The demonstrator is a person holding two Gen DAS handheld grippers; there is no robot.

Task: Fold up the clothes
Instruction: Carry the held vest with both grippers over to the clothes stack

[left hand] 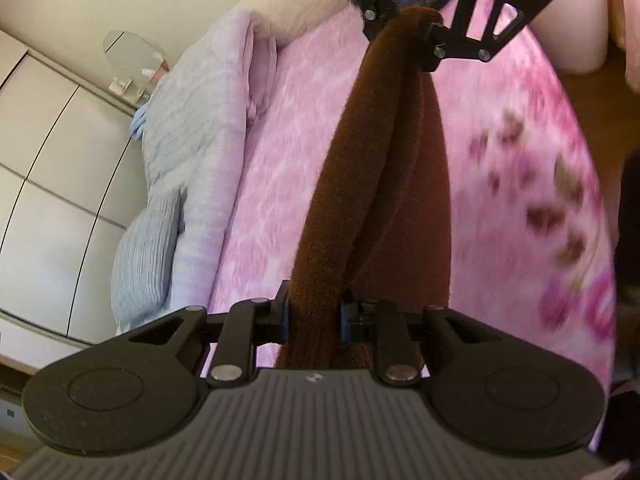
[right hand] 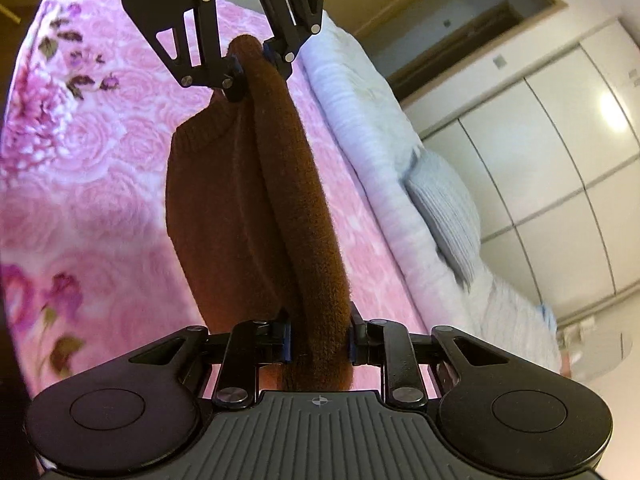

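Motion-blurred flowers on the pink blanket [left hand: 532, 184]; brown garment [right hand: 256, 200] ends hidden inside both grippers

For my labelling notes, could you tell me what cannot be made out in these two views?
- Sweater: its lower part, right view, hidden behind the right gripper.
- Bedspread flowers: left view, blurred.
- Items by the mirror: left view, too small.
- Left gripper: pad contact, hidden by fabric.

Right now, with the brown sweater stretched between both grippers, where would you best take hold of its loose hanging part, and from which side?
Grip the ribbed hem edge of the brown sweater. It hangs free below the taut roll clamped by the right gripper and the left gripper. Come from the floral blanket side: there the panel hangs exposed.
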